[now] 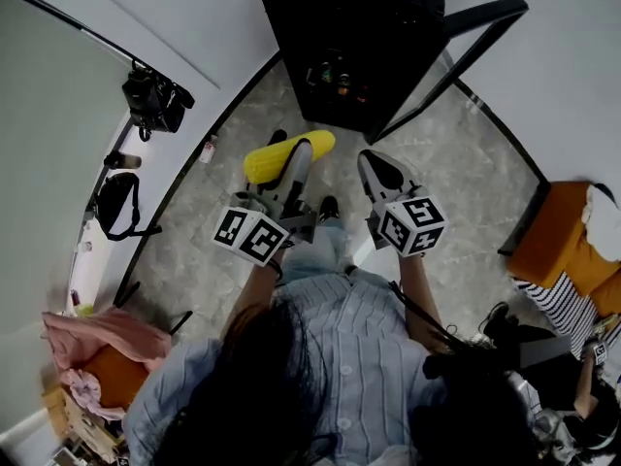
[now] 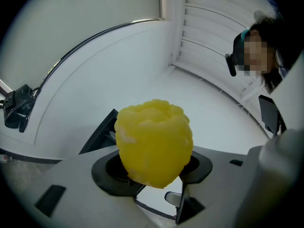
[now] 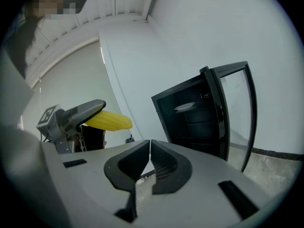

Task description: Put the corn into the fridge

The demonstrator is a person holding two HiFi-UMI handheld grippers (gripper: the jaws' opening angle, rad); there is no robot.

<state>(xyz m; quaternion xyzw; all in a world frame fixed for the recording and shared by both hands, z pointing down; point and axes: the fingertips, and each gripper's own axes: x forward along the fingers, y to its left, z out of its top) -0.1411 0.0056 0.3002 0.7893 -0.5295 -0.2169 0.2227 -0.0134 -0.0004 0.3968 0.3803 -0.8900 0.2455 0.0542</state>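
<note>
Corn (image 1: 264, 163), a bright yellow cob, is clamped in your left gripper (image 1: 294, 175). The jaws stand fairly wide with the pads pressed on its sides, and in the head view it lies across them, poking out to the left and right. It is in the air above the grey floor, well short of the fridge (image 1: 354, 37).

The fridge, a black cabinet, stands on the far side, a little to the right of the cob. Its glass door (image 3: 235, 113) is swung open on the right. Your right gripper (image 3: 149, 163) is just to the right of the left one, its jaws closed together with nothing between them.

The step in hand looks like the carry to the open fridge, so:

- Bring the cob in square to the opening, not at a slant. It sticks out on both sides of the jaws and could clip the cabinet wall or the door edge.
- Hold the cob level and leave the squeeze as it is. It is round and smooth and would probably slip if the grip eased.
- Choose a bare stretch of shelf. There is a pale dish-like thing (image 3: 186, 107) on an upper shelf, and lower down some small bottles or cans (image 1: 335, 74), too small to tell which.
- Rest the cob on the shelf before you part the jaws, or it may roll out.
- Move your right gripper clear of the doorway.
</note>
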